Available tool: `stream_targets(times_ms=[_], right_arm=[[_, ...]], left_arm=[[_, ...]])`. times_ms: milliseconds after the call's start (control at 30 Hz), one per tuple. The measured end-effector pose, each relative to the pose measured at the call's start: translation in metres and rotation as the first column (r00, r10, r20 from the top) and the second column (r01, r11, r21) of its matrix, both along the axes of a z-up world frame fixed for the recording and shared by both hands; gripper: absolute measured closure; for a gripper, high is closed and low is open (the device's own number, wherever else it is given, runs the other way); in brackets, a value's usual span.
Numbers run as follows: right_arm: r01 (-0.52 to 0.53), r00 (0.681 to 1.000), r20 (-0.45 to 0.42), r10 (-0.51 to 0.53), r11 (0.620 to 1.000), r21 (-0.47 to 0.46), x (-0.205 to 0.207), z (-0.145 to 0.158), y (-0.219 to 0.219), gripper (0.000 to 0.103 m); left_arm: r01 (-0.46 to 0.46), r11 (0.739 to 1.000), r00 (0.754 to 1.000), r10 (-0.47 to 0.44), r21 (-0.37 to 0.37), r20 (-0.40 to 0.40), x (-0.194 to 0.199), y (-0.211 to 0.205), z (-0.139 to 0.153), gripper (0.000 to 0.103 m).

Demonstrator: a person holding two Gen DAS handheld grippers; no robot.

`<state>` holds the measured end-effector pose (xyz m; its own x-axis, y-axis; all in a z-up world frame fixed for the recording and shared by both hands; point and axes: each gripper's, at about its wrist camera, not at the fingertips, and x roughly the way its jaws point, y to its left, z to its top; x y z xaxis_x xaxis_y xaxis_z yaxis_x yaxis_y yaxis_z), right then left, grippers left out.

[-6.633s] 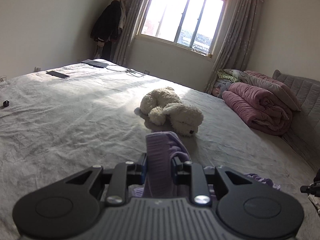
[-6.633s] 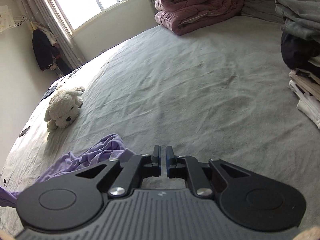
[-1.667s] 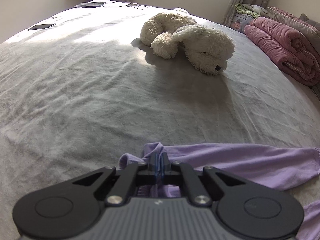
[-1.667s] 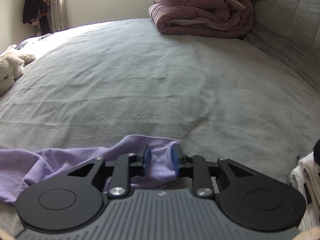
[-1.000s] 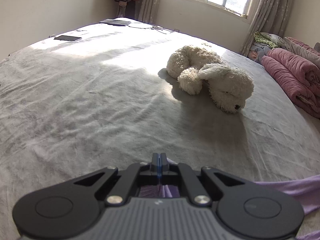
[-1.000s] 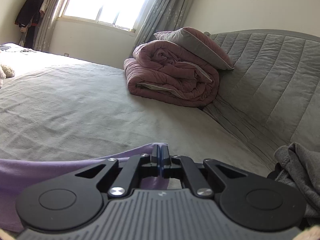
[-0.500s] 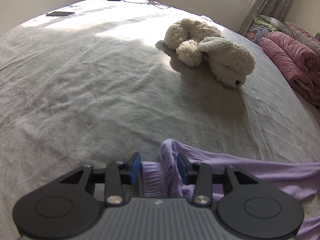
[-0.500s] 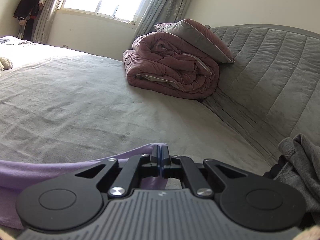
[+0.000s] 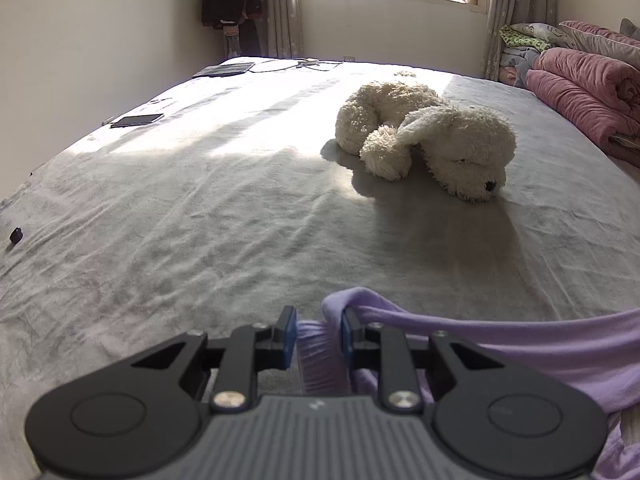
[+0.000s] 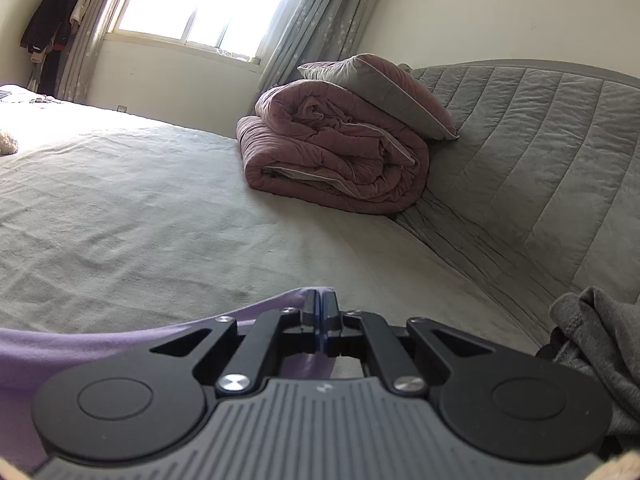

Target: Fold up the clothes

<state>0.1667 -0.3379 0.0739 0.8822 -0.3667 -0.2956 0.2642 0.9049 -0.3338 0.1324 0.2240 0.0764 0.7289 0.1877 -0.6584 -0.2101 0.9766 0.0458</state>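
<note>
Stretching between the two grippers, the lilac garment point(image 9: 520, 344) lies low over the grey bed point(image 9: 200, 220), its long axis running from one gripper across to the other. No brand, label or readable writing shows on the garment or on either tool.

Left gripper point(image 9: 318, 330): fingers point(image 9: 289, 336) stand partly apart, with a ribbed lilac edge of the garment loose in the gap; the fabric drapes over the right-hand finger.

Right gripper point(image 10: 321, 312): fingers point(image 10: 310, 312) are pressed together, pinching a thin edge of the garment point(image 10: 120, 344); the cloth trails away to the left of that view.

Positions relative to the garment:
- White plush dog point(image 9: 432, 140): beyond it on the bed, well apart, lying on its side.
- Dark phone point(image 9: 137, 120): far beyond, toward the left edge of the bed.
- Rolled pink quilt point(image 10: 336, 164): beyond the right-hand end, against the grey quilted headboard point(image 10: 540, 152), with a pillow point(image 10: 380, 88) on top.
- Grey clothing point(image 10: 596, 344): just beside the right gripper.
</note>
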Motion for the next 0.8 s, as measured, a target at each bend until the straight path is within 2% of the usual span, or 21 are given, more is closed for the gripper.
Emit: stream_targets(times_ms=[167,300,500,700,800], right_arm=[[0.012,0.999,0.049,-0.012,1.000,0.009,0.005,0.015,0.005,0.102],[0.025,0.999,0.041,-0.025,1.000,0.005,0.019,0.015,0.008,0.102],[0.031,0.999,-0.023,-0.030,0.999,0.026,0.043,-0.006,0.007,0.102],[0.034,0.994,-0.106,-0.026,0.997,0.074,0.070,-0.009,0.001,0.102],[0.028,0.993,-0.116,-0.018,0.996,0.088,0.080,-0.011,-0.001,0.103]], left_arm=[[-0.044,0.999,0.997,0.044,0.009,0.058,0.013,0.008,0.007,0.080],[-0.055,0.998,0.997,0.054,0.030,0.052,0.027,0.009,0.004,0.080],[-0.047,0.998,0.998,0.046,0.050,0.032,0.040,0.006,-0.006,0.080],[-0.040,0.997,0.999,0.039,0.071,0.011,0.052,0.003,-0.015,0.080],[-0.052,0.996,0.998,0.051,0.069,0.025,0.051,0.004,-0.014,0.080]])
